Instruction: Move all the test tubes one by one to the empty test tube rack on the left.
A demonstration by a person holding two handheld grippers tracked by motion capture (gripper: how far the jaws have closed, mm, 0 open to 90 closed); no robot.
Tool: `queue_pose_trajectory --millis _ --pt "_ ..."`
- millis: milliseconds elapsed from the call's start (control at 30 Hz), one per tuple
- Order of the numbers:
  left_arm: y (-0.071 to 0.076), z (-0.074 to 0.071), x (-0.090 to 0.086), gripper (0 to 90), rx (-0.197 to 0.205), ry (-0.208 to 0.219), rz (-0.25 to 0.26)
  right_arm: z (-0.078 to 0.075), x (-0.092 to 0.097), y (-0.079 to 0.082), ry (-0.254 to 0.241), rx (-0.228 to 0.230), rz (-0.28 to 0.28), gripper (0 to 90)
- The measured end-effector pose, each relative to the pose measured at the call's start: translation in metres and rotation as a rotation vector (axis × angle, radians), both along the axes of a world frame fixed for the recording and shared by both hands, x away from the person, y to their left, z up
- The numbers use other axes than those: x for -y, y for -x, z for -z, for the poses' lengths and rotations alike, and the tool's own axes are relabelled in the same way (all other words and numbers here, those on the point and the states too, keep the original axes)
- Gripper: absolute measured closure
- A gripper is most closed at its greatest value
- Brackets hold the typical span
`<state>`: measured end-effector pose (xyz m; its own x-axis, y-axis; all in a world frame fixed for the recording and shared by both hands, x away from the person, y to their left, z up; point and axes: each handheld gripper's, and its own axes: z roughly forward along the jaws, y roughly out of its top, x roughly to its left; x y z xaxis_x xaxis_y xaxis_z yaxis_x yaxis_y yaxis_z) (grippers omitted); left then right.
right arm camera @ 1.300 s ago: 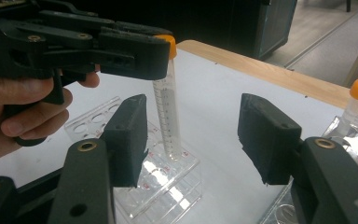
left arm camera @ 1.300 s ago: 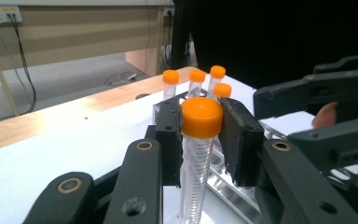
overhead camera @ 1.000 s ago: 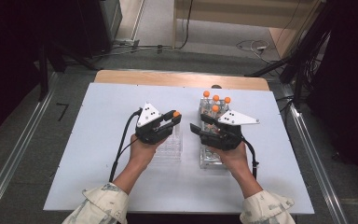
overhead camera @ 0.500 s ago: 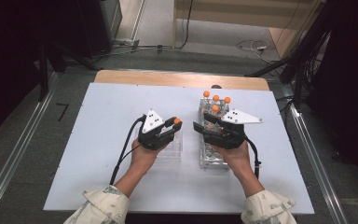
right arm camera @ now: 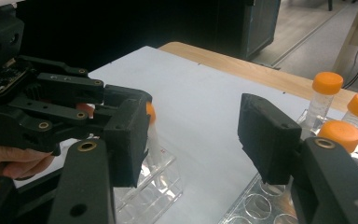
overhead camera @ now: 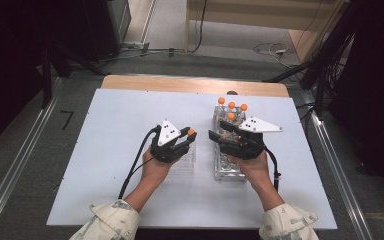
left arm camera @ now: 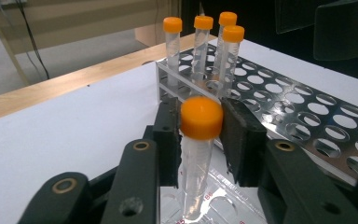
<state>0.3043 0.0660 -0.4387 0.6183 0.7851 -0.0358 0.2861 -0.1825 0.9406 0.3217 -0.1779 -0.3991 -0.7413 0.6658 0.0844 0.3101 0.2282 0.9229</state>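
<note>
On the left half of the white table point(overhead camera: 105, 150), the left gripper point(overhead camera: 182, 142) hangs over a small clear rack point(overhead camera: 187, 162), with the person's left hand point(overhead camera: 155, 167) behind it. Its jaws have just been opening a little, and a tube with an orange cap point(left arm camera: 200, 119) stands upright between them. In the left gripper view the left pad looks to sit against the cap, while a thin gap shows on the right side, so the grip looks loosened rather than firm. The tube's lower end reaches down into the clear rack point(left arm camera: 223, 205), though I cannot tell whether it rests on the bottom.

Just to the right, apart from the small rack, lies a long clear rack with many round holes point(overhead camera: 227, 170). Four more orange-capped tubes point(overhead camera: 231, 111) stand upright together at its far end. The right gripper point(overhead camera: 219, 137) is above this long rack, held by the right hand point(overhead camera: 252, 165). In the right gripper view its jaws stand well apart with nothing between them, and the left gripper with its tube point(right arm camera: 150, 114) shows farther off beyond them.
</note>
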Motion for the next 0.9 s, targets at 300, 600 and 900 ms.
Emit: queue_pose_trajectory --millis 300,600,900 --pt "-0.002 -0.002 -0.004 48.8 -0.024 0.037 0.003 0.001 0.003 -0.001 0.003 -0.003 0.015 41.0" --pt "0.001 -0.01 -0.015 27.9 -0.037 0.097 -0.03 0.005 0.012 -0.008 0.013 0.004 0.064 41.0" --pt "0.003 -0.01 -0.026 18.5 -0.035 0.086 -0.087 0.013 0.023 -0.017 0.038 0.013 0.127 41.0"
